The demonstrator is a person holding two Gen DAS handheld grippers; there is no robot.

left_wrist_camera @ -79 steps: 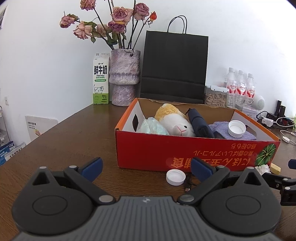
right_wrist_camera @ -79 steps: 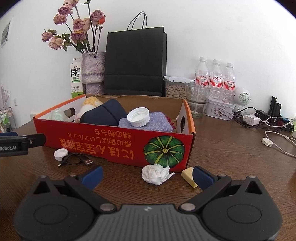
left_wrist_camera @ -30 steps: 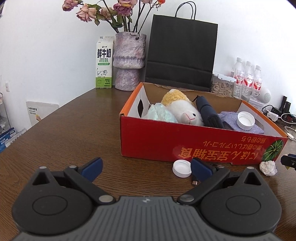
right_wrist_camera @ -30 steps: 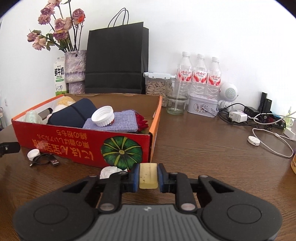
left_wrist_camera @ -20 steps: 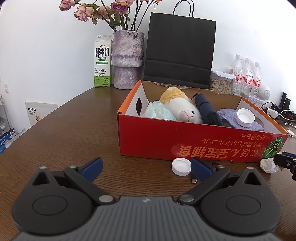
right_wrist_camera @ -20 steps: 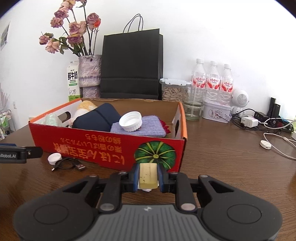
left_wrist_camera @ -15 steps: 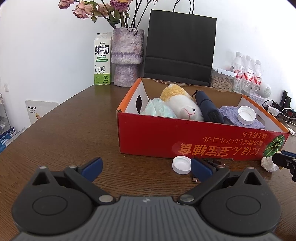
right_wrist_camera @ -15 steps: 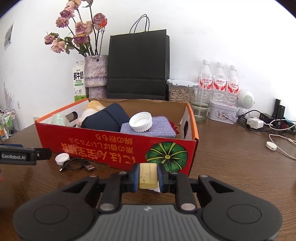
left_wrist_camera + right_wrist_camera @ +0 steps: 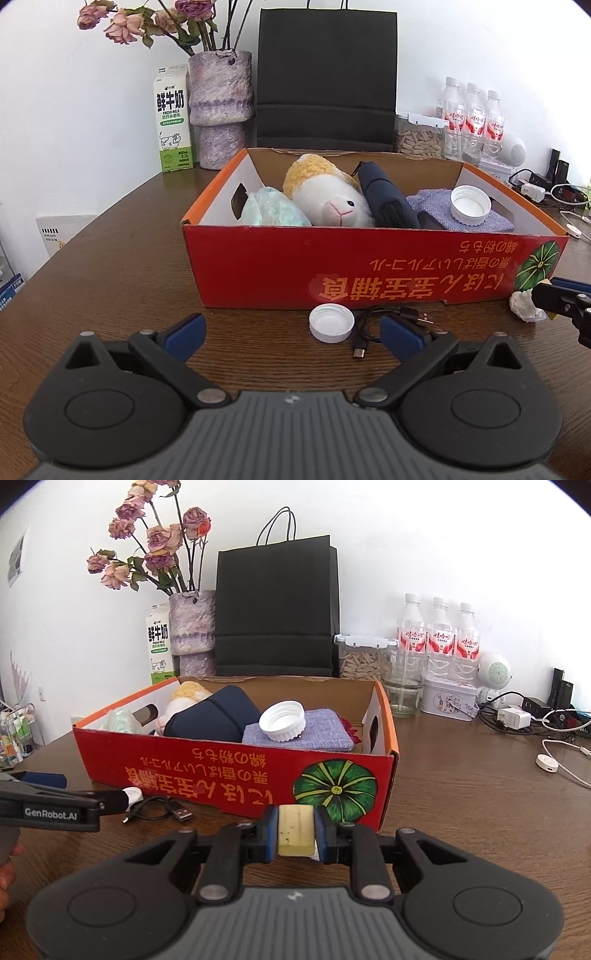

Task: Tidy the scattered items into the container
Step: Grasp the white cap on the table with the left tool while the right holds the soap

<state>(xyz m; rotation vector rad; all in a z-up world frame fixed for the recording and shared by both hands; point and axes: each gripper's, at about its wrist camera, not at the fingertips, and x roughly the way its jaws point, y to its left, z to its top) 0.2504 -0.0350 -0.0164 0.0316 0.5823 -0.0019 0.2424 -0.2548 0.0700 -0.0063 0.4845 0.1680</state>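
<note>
The red cardboard box point(image 9: 369, 262) point(image 9: 236, 775) stands on the brown table and holds a plush sheep point(image 9: 328, 197), a dark pouch point(image 9: 384, 199), a grey cloth and a big white lid point(image 9: 470, 204). My right gripper point(image 9: 295, 829) is shut on a pale yellow block point(image 9: 295, 829), just before the box's front wall. My left gripper point(image 9: 291, 330) is open and empty, low over the table. In front of the box lie a small white cap point(image 9: 331, 323), a black USB cable point(image 9: 391, 321) and a crumpled white wad point(image 9: 522, 304).
Behind the box stand a milk carton point(image 9: 173, 118), a vase of dried roses point(image 9: 221, 110), a black paper bag point(image 9: 327, 77), a jar of seeds and three water bottles point(image 9: 437, 638). Chargers and white cables point(image 9: 554, 746) lie at the right.
My right gripper, still gripping the yellow block, has swung left from the box's right corner to its front wall. The left view has shifted slightly, so the cap and cable show more fully.
</note>
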